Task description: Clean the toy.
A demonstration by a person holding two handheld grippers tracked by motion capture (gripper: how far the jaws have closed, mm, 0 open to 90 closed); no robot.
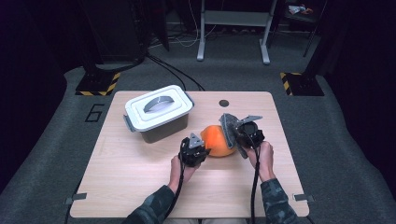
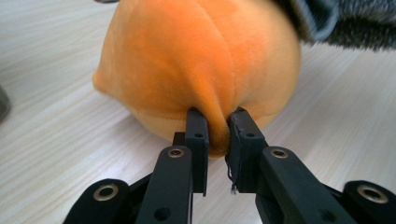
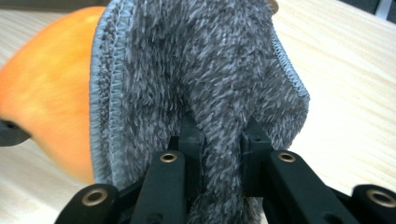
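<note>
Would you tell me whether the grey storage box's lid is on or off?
On: the white lid sits flat on the box.

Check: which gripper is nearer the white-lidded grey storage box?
Left. The left gripper sits just below and right of the white-lidded grey storage box, pinching the orange plush ball. The right gripper, holding the grey fuzzy cloth, is beyond the ball.

I am watching a rounded orange plush toy [image 1: 217, 140] sitting near the middle of the wooden table, its soft skin bunching into a fold at one side, while a fuzzy grey cloth [image 1: 229, 128] is draping upright against its other side.
</note>
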